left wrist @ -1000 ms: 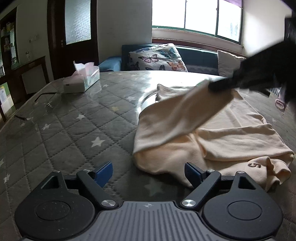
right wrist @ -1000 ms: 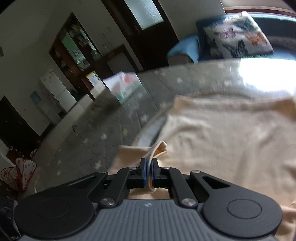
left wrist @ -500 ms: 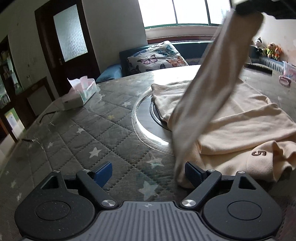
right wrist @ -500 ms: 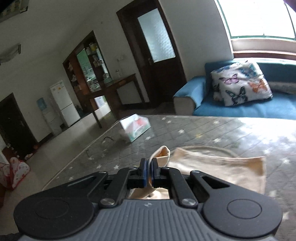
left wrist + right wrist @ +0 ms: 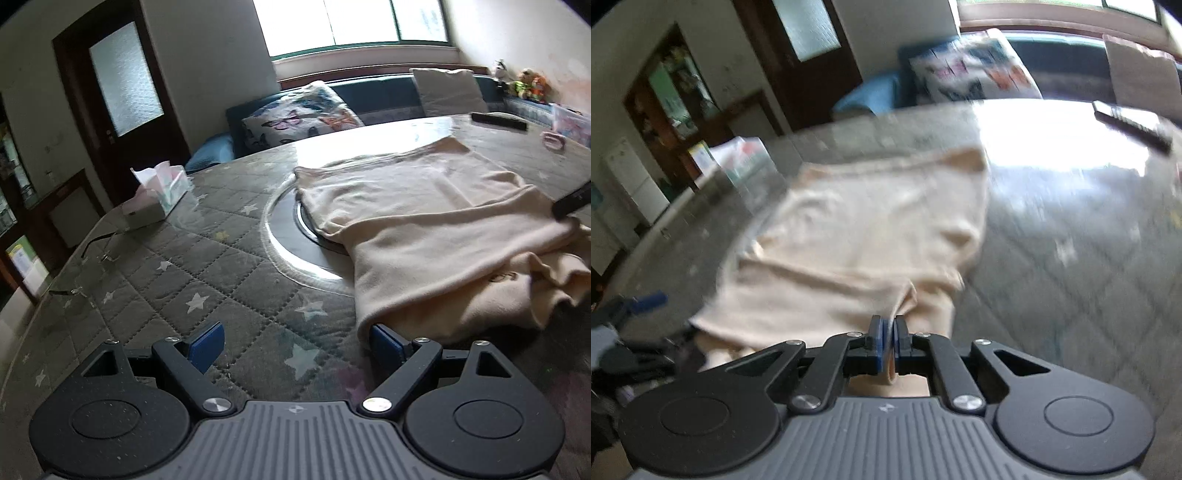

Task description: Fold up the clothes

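sleeve brought back down across the shirt

half a second earlier the right gripper (image 5: 889, 341) had held the cream sleeve high above the table; by this moment it had come down, and the sleeve lay draped across the cream shirt (image 5: 424, 221) toward its right side.

at the far left edge of the quilted star-patterned table cover (image 5: 207, 273) sat a tissue box (image 5: 157, 197), with a pair of glasses (image 5: 99, 254) nearer the camera along that same edge. the left gripper (image 5: 297, 343) hovered low over the near edge of the cover, its blue pads spread wide with nothing between them; the right pad (image 5: 386, 341) was just beside the shirt's nearest hem, and i could not tell whether it touched.

the shirt was spread over the glass turntable (image 5: 288, 229) at the table's middle and reached toward the right edge, its near-right part bunched in loose folds. in the right wrist view, which was blurred, the right gripper's pads were pressed together on a fold of the cream cloth at the shirt's near edge. a dark remote (image 5: 498, 121) lay near the far right edge, and a butterfly cushion (image 5: 303, 118) sat on the blue sofa (image 5: 380, 92) beyond the table.
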`<state>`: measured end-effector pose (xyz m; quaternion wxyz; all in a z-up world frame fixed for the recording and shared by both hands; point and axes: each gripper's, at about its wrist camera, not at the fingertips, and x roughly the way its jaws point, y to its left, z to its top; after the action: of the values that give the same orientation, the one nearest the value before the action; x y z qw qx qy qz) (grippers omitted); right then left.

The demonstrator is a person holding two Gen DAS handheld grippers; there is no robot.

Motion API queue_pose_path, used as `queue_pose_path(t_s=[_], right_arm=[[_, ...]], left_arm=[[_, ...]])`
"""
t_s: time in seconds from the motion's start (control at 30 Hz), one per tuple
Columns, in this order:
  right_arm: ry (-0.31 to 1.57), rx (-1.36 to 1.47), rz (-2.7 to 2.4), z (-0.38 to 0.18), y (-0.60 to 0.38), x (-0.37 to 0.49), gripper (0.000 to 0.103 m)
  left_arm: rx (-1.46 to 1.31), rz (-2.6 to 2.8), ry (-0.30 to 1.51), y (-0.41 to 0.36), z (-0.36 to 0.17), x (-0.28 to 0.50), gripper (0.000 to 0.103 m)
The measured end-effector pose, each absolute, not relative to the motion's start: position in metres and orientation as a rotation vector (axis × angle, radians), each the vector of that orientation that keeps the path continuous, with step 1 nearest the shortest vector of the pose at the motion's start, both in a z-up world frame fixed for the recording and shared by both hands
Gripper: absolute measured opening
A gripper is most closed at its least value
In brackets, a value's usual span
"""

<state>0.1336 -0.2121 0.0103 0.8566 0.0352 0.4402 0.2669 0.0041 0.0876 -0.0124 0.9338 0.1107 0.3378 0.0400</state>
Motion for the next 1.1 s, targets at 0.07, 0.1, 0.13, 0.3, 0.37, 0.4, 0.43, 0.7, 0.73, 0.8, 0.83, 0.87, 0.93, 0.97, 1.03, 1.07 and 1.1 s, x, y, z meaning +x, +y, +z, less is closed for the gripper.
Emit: queue_pose_path(t_s=[0.07, 0.1, 0.13, 0.3, 0.37, 0.4, 0.43, 0.7, 0.73, 0.8, 0.83, 0.87, 0.93, 0.97, 1.03, 1.07, 1.1], right_arm=[[0.900, 0.070, 0.557, 0.015, -0.217, 0.127, 0.009], [0.887, 0.063, 0.556, 0.018, -0.218, 0.126, 0.010], [0.854, 0.043, 0.550, 0.023, -0.219, 0.123, 0.010], [0.788, -0.001, 0.587, 0.034, -0.212, 0.123, 0.010], [0.801, 0.000, 0.573, 0.028, -0.207, 0.129, 0.010], [0.808, -0.005, 0.561, 0.023, -0.206, 0.132, 0.010], [0.822, 0.000, 0.551, 0.018, -0.205, 0.136, 0.011], [0.817, 0.012, 0.540, 0.009, -0.201, 0.140, 0.002], [0.792, 0.014, 0.541, 0.015, -0.201, 0.138, 0.002], [0.765, 0.021, 0.536, 0.022, -0.202, 0.136, 0.002], [0.753, 0.022, 0.527, 0.024, -0.203, 0.136, 0.002], [0.746, 0.017, 0.511, 0.022, -0.203, 0.138, 0.002], [0.801, 0.041, 0.511, 0.013, -0.206, 0.147, 0.003], [0.827, 0.053, 0.509, 0.007, -0.208, 0.150, 0.006], [0.826, 0.041, 0.496, 0.004, -0.209, 0.150, 0.008], [0.810, 0.027, 0.496, 0.006, -0.210, 0.147, 0.009], [0.790, 0.012, 0.498, 0.010, -0.210, 0.143, 0.009]], left_arm=[[0.235, 0.069, 0.691, 0.091, -0.008, 0.000, 0.088], [0.235, 0.065, 0.690, 0.093, -0.005, -0.001, 0.088], [0.233, 0.064, 0.687, 0.095, -0.001, -0.002, 0.088], [0.226, 0.056, 0.623, 0.100, 0.022, 0.003, 0.085], [0.201, 0.031, 0.608, 0.098, 0.027, 0.011, 0.081], [0.192, 0.016, 0.604, 0.095, 0.028, 0.016, 0.076], [0.184, -0.006, 0.600, 0.092, 0.029, 0.021, 0.071], [0.178, -0.158, 0.622, 0.055, 0.012, 0.069, 0.032], [0.191, -0.162, 0.627, 0.050, 0.008, 0.073, 0.028], [0.205, -0.168, 0.641, 0.046, 0.001, 0.082, 0.025], [0.215, -0.160, 0.653, 0.044, -0.004, 0.087, 0.025], [0.221, -0.155, 0.664, 0.044, -0.008, 0.091, 0.025], [0.234, -0.143, 0.688, 0.046, -0.016, 0.096, 0.025], [0.234, -0.142, 0.694, 0.047, -0.018, 0.096, 0.026], [0.233, -0.138, 0.692, 0.050, -0.017, 0.095, 0.028], [0.234, -0.136, 0.686, 0.051, -0.014, 0.093, 0.028], [0.233, -0.140, 0.675, 0.050, -0.011, 0.092, 0.028]])
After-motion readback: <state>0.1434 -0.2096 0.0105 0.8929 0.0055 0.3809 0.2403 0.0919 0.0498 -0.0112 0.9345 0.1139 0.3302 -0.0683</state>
